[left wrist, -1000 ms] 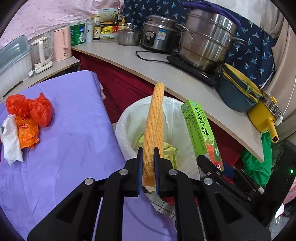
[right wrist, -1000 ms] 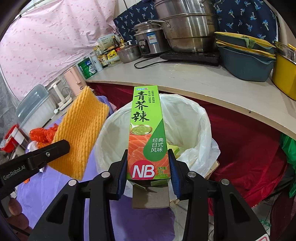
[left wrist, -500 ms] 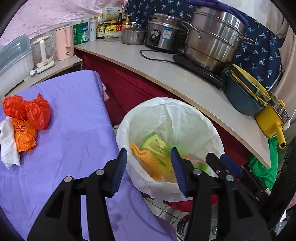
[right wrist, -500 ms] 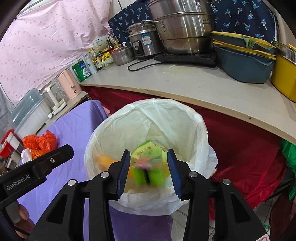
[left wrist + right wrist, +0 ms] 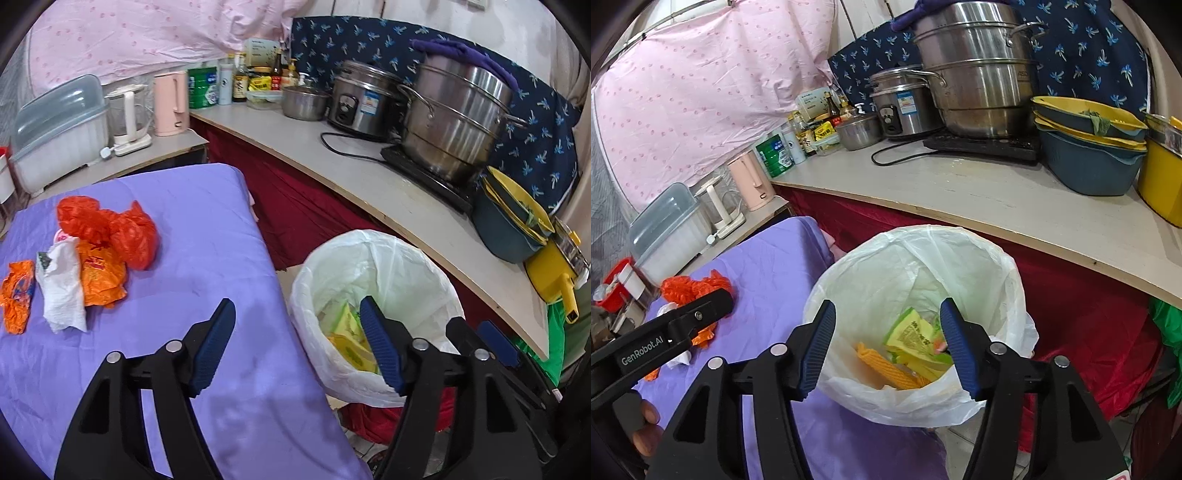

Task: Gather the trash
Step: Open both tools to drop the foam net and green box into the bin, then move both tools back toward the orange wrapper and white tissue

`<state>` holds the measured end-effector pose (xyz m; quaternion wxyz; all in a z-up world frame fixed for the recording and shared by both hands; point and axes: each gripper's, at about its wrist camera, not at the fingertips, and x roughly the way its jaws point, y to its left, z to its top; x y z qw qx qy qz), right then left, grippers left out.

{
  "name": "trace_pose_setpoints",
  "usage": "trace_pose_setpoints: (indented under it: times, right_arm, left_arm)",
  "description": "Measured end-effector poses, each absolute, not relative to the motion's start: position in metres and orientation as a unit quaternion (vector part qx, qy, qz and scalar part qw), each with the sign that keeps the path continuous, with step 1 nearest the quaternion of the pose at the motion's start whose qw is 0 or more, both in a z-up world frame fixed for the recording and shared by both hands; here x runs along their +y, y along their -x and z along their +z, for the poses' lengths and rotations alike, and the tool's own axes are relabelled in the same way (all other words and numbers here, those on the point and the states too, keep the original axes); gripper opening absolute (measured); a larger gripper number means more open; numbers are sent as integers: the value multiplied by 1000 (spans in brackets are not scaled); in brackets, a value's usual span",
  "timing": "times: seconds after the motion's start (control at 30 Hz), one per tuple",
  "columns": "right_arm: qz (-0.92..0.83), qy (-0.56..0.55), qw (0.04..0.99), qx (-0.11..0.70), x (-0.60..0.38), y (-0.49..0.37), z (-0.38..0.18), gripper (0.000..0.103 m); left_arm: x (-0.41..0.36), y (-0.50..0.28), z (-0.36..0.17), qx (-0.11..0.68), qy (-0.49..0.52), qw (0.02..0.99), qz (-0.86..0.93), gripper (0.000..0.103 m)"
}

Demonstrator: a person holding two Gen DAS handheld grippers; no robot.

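The left gripper (image 5: 297,345) fills the bottom of its frame, jaws spread wide and holding nothing, straddling the edge where the purple cloth (image 5: 207,229) meets the bin. The right gripper (image 5: 887,345) is likewise wide open and empty, low in its frame, poised over the mouth of the white-lined trash bin (image 5: 1008,280). Inside the bin lie an orange ribbed foam sleeve (image 5: 886,369) and yellow-green printed packaging (image 5: 910,332), heaped at the bottom. At the left of the left wrist frame, more trash sits on the purple cloth: crumpled red-orange plastic bags (image 5: 110,229), an orange printed wrapper (image 5: 99,277), a white crumpled tissue (image 5: 62,291) and another orange wrapper (image 5: 16,295) at the far left edge.
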<state>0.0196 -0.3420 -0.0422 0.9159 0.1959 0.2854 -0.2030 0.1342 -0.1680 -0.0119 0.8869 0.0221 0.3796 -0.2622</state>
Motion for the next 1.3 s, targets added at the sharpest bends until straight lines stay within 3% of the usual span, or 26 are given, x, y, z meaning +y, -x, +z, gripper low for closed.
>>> trace_pose_setpoints:
  times: [0.53, 1.3]
  right_arm:
    - [-175, -158, 933, 273, -282, -24, -17, 82]
    - [-103, -125, 937, 310, -192, -64, -33, 84]
  left_arm:
    - [-92, -132, 3, 364, 6, 910, -201, 73]
    - [27, -147, -33, 392, 46, 913, -100, 79]
